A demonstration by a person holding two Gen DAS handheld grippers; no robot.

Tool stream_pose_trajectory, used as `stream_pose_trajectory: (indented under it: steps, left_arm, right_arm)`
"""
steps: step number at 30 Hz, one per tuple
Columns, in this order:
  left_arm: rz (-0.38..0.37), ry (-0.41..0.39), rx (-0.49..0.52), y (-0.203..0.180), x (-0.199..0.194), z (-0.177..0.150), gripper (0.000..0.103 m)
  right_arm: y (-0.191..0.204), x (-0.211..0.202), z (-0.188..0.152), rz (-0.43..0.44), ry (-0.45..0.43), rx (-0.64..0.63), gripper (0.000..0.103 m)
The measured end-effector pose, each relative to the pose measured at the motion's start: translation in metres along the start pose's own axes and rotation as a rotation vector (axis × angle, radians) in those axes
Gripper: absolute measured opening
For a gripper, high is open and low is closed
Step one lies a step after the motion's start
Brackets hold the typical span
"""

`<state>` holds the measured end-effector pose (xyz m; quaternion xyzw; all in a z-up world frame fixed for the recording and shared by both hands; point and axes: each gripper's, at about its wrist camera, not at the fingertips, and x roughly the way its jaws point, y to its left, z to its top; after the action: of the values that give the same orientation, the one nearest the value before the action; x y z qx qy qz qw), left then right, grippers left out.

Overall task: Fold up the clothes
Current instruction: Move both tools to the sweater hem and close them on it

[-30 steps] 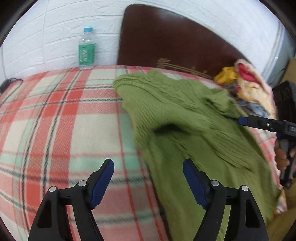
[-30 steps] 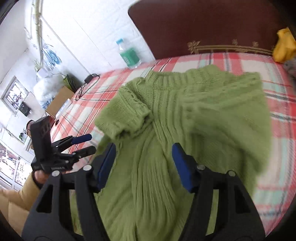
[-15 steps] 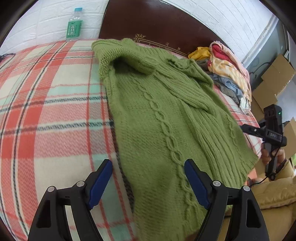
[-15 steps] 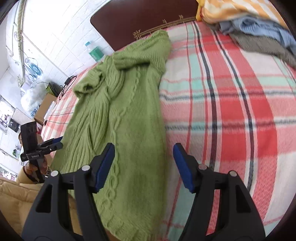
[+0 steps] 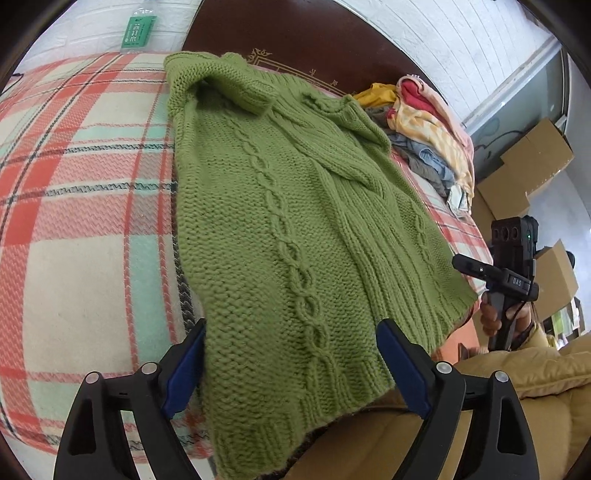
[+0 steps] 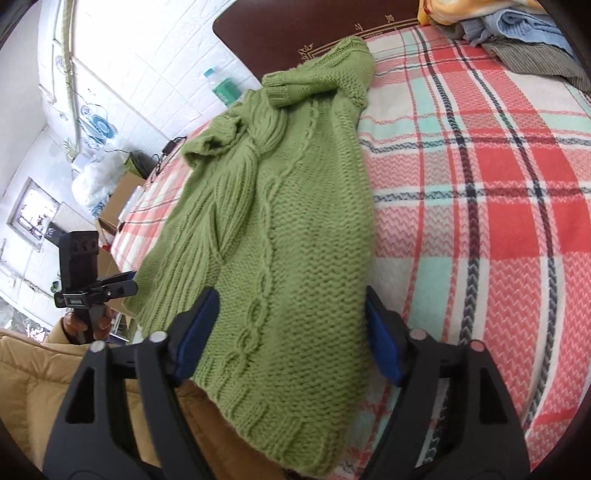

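Note:
A green cable-knit sweater (image 5: pixel 288 206) (image 6: pixel 295 206) lies lengthwise on the plaid bed cover (image 5: pixel 81 192) (image 6: pixel 480 177). Its collar points at the headboard and its hem hangs over the near edge. One sleeve is folded across the chest and bunched near the shoulder. My left gripper (image 5: pixel 291 365) is open at the hem, its blue pads either side of the left part of the knit. My right gripper (image 6: pixel 290 336) is also open, straddling the hem's right part. Each gripper shows in the other's view: the right gripper (image 5: pixel 480 271) and the left gripper (image 6: pixel 110 288), held in a hand.
A water bottle (image 5: pixel 138 29) (image 6: pixel 221 86) stands by the white brick wall beside the dark headboard (image 5: pixel 295 33). A pile of mixed clothes (image 5: pixel 432 122) (image 6: pixel 517 29) lies at the bed's far right. Cardboard boxes (image 5: pixel 528 162) stand beyond. A tan jacket (image 5: pixel 517 376) is at the near edge.
Both grippers have drawn back toward the bed's near edge. The sweater, bunched a second ago, now lies stretched out long with its hem between the open jaws.

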<state>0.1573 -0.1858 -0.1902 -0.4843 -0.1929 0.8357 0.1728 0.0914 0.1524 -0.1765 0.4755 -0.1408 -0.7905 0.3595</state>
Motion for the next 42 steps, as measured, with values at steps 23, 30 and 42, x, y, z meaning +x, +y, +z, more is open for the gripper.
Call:
stream_pose_trajectory:
  steps: [23, 30, 42]
  left_arm:
    - [-0.042, 0.013, -0.080, -0.001, 0.011, 0.006, 0.081]
    - [-0.052, 0.036, -0.059, 0.005, 0.010, 0.008, 0.028]
    - [-0.152, 0.043, -0.087, 0.014, 0.011, 0.006, 0.058]
  right_arm:
    - [0.010, -0.002, -0.016, -0.012, 0.048, -0.052, 0.064]
    - [0.015, 0.000, -0.020, -0.074, 0.030, 0.017, 0.024]
    - [0.022, 0.001, -0.024, -0.021, 0.065, 0.043, 0.039]
